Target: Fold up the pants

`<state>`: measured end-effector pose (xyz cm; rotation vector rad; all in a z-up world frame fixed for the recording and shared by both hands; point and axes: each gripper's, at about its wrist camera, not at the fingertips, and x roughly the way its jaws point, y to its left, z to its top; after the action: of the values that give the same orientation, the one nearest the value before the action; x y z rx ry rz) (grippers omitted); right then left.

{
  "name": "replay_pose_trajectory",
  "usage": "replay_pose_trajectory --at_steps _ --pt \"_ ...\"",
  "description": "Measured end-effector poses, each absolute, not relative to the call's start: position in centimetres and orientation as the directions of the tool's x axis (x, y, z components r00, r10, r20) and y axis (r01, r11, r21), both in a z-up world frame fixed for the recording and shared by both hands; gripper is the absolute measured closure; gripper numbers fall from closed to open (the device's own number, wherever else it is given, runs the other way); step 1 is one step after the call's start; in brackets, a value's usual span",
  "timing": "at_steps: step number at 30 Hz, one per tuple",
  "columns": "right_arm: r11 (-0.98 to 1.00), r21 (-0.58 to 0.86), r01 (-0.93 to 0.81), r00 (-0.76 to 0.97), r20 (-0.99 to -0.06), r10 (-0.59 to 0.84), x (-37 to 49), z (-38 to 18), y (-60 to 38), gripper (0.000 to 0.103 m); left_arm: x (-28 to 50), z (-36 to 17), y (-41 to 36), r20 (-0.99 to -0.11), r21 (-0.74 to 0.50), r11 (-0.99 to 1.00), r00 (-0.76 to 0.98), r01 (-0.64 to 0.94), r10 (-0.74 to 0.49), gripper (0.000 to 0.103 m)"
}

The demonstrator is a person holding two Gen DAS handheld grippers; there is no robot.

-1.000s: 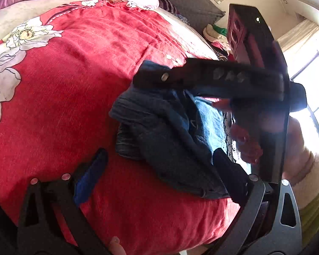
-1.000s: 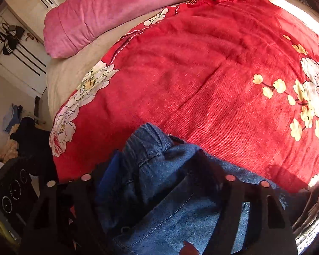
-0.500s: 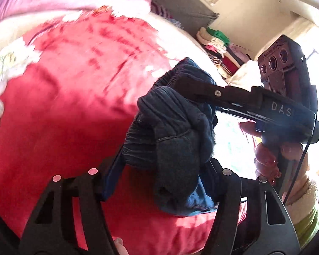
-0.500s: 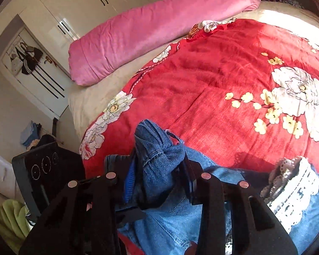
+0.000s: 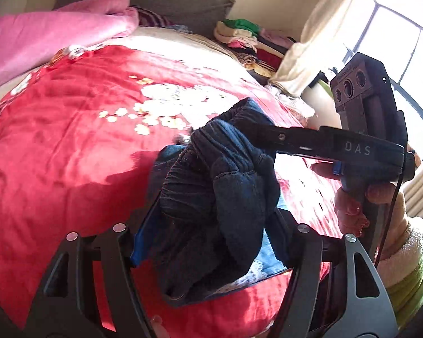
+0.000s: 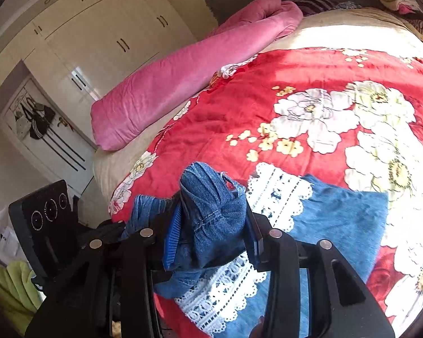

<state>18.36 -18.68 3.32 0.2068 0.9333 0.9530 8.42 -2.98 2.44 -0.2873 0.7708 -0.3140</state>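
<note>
Both tools, left (image 5: 211,242) and right (image 6: 211,233), clench bunched pants (image 6: 211,214); lift clear of the bed (image 6: 310,64), then spread flat.

Pants (image 6: 211,219): you hold them bunched above the bedspread (image 6: 310,67).
Left gripper (image 5: 211,242): clamped on the bunch.
Right gripper (image 6: 211,233): clamped beside it.
Bolster (image 6: 183,70): behind the bedspread.
Wardrobe (image 6: 98,28): behind the bolster.

Left gripper (image 5: 211,242), right gripper (image 6: 211,242) both clamped, raised.
</note>
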Motion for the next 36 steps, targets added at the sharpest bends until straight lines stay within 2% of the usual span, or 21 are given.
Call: replay_pose_trajectory --at_steps 6,9,14,17,22,24,30,32,36 --pt "0.625 0.603 -0.496 0.308 -0.551 0.776 18.5 1.2 -24.6 0.049 9.7 1.4 -6.8 -0.659 -0.344 0.907 0.625 0.244 -0.418 0.038" --pt "0.645 0.628 -0.435 0.368 -0.529 0.765 18.6 0.9 -27.2 0.046 9.2 0.5 -8.5 -0.666 -0.344 0.891 0.593 0.296 -0.453 0.033" --pt "0.664 0.578 -0.475 0.362 -0.559 0.746 18.0 1.3 -26.3 0.042 6.7 -1.0 -11.2 -0.681 -0.323 0.869 0.546 0.375 -0.488 0.028" --pt "0.676 0.53 -0.513 0.33 -0.605 0.724 17.4 0.9 -24.5 0.035 5.9 -1.9 -12.0 -0.699 -0.261 0.879 0.55 0.4 -0.458 0.027" --pt "0.785 0.344 -0.516 0.336 -0.761 0.555 17.2 -1.5 -22.7 0.034 5.9 -2.1 -11.5 -0.697 -0.279 0.874 0.542 0.399 -0.47 0.027" --pt "0.813 0.33 -0.48 0.324 -0.794 0.514 17.6 -2.8 -23.1 0.034 5.8 -2.2 -11.5 -0.695 -0.279 0.87 0.54 0.407 -0.475 0.027" --pt "0.82 0.308 -0.482 0.326 -0.806 0.494 17.5 -3.5 -23.1 0.032 5.7 -1.9 -10.1 -0.676 -0.329 0.857 0.534 0.398 -0.508 0.026" --pt "0.81 0.338 -0.48 0.327 -0.788 0.522 17.5 -3.1 -23.3 0.031 5.6 -1.3 -9.2 -0.665 -0.349 0.855 0.541 0.384 -0.514 0.02" --pt "0.789 0.406 -0.461 0.355 -0.731 0.583 17.6 -1.5 -24.6 0.03 5.4 0.0 -7.0 -0.648 -0.352 0.875 0.589 0.331 -0.483 0.019"
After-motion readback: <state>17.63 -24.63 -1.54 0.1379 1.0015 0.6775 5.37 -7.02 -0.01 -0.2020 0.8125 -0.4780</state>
